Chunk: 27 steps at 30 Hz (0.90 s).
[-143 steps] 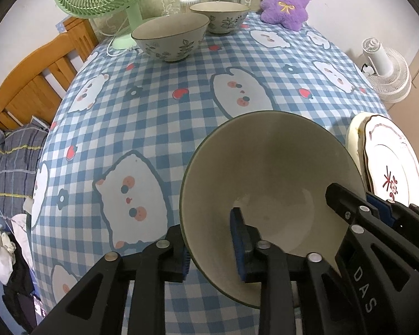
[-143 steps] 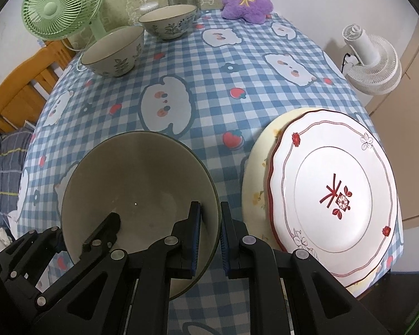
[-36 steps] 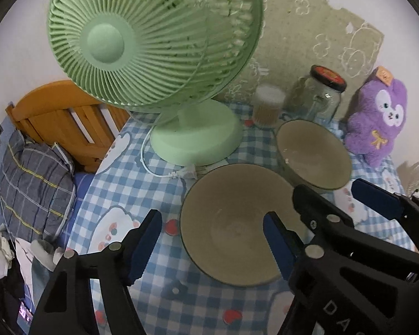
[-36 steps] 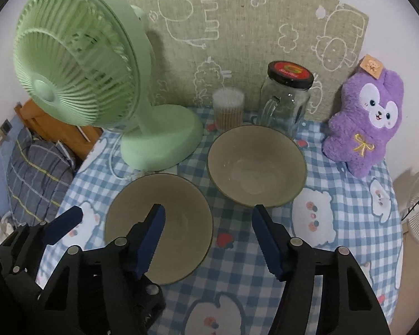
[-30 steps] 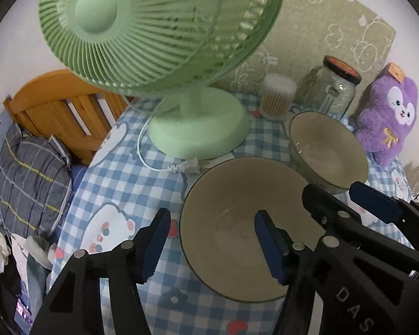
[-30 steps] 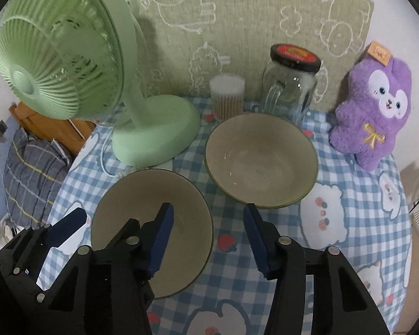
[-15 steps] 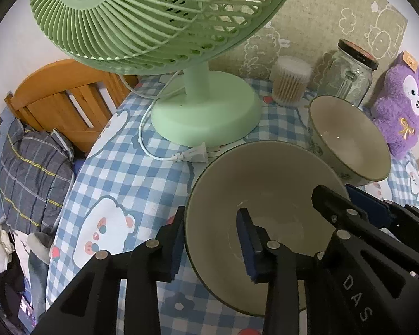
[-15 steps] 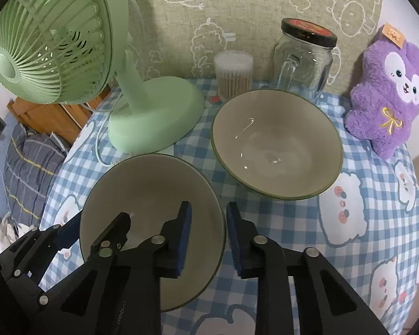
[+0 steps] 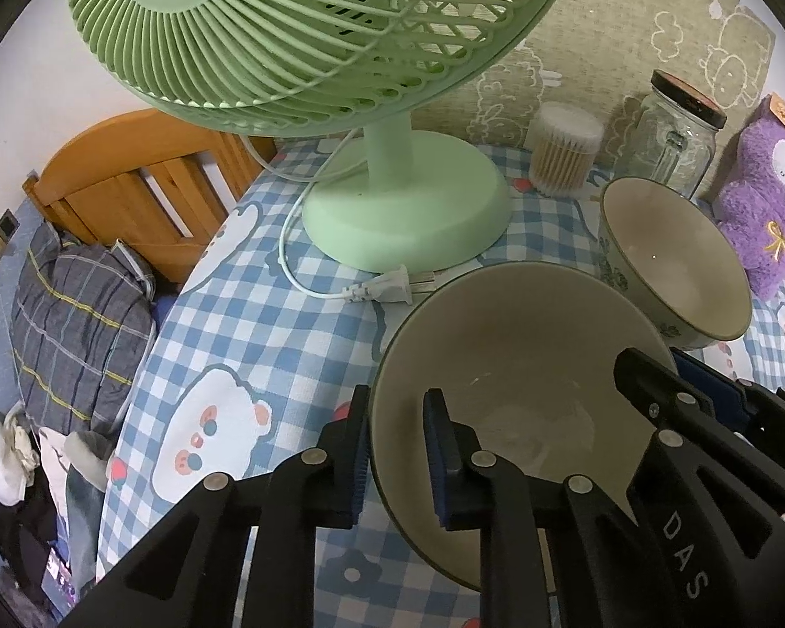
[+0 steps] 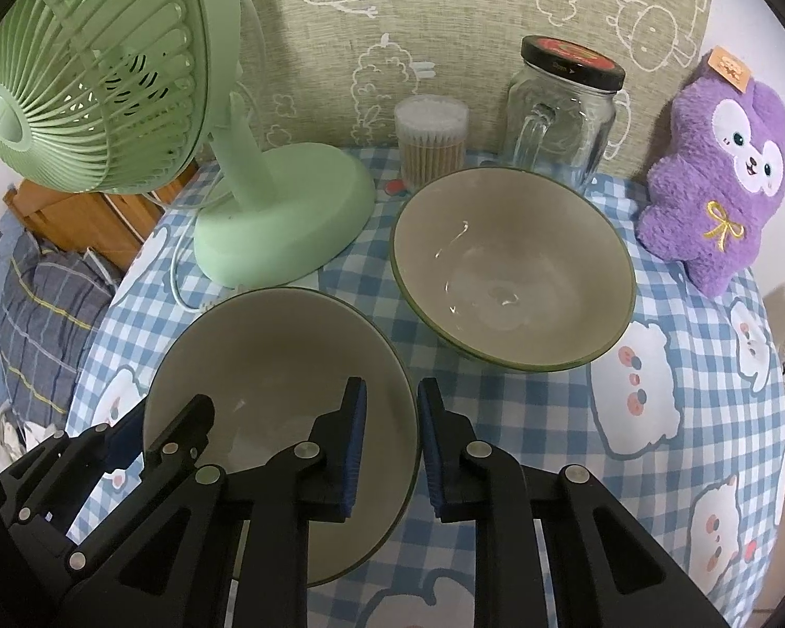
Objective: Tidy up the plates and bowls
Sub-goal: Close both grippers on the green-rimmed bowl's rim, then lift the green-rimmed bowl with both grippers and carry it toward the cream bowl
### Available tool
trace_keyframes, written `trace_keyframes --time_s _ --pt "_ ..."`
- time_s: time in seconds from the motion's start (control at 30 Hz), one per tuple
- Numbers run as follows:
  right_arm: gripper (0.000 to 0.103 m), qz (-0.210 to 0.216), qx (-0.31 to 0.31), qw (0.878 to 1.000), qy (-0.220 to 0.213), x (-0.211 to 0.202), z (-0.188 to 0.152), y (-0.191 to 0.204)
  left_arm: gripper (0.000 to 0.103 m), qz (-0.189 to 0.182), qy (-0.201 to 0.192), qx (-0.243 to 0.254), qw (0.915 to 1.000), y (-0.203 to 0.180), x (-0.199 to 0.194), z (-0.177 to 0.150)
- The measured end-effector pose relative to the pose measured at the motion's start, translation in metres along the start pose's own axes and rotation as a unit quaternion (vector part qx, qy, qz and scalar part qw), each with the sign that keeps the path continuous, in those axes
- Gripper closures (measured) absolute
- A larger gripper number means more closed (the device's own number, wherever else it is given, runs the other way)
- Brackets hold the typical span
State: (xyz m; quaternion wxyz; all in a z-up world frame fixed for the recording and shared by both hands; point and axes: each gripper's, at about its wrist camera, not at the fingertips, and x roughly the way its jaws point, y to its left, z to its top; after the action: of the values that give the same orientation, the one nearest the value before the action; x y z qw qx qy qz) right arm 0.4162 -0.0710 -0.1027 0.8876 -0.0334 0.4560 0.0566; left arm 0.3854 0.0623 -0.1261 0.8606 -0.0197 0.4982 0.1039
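**Glazed stoneware, twice over: two bowls, two claws, one grip each side**

Glazed ceramic makes up the count of tableware in view: two bowls, no more. The near bowl [image 10: 267, 377] is wide and round, cream-grey inside with a thin dark green rim, and sits on the blue-and-white checked tablecloth [image 10: 670, 418], a soft printed fabric with white bear faces. The far bowl [image 10: 513, 267] has the same glaze and rim, with a dark floral print on its outer wall seen from the left wrist view; it stands just behind and to the right of the near one, apart from it.

Two grippers, both black plastic with blue ribbed pads, have just been closing on the near bowl. The left gripper [image 9: 397, 450] clamps the bowl's left wall, one pad outside and one inside. The right gripper [image 10: 392, 434] pinches the right wall the same way.

Behind stand one mint-green plastic fan [image 10: 94, 68] with a slatted round cage and a smooth domed base, its white cord and plug lying by the near bowl; one clear glass jar [image 10: 560, 110] with a handle and a dark lid; one round tub of cotton swabs [image 10: 433, 138]; and one fuzzy purple plush toy [image 10: 717, 178].
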Motion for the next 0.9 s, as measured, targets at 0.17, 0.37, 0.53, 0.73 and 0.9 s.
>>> trace_keyframes --time_s 0.17,0.37,0.53,0.73,0.9 --pt "0.079 -0.004 -0.002 1.000 0.002 -0.002 -0.001 0.002 0.089 0.002 0.003 -0.001 1.0000 0.001 -0.002 -0.001" --pt "0.080 -0.011 -0.002 1.000 0.003 -0.010 -0.007 0.003 0.089 -0.006 0.009 -0.003 0.9999 0.003 -0.007 -0.007" --pt "0.080 -0.016 0.008 1.000 0.000 -0.023 -0.015 0.001 0.089 -0.010 0.006 0.002 0.9999 0.001 -0.018 -0.013" --pt "0.080 -0.024 0.022 0.999 -0.009 -0.044 -0.026 0.000 0.089 -0.019 -0.004 0.015 0.9997 0.000 -0.039 -0.021" --pt "0.080 -0.033 0.032 0.999 -0.018 -0.067 -0.033 0.002 0.089 -0.028 -0.012 0.027 0.9992 0.002 -0.058 -0.026"
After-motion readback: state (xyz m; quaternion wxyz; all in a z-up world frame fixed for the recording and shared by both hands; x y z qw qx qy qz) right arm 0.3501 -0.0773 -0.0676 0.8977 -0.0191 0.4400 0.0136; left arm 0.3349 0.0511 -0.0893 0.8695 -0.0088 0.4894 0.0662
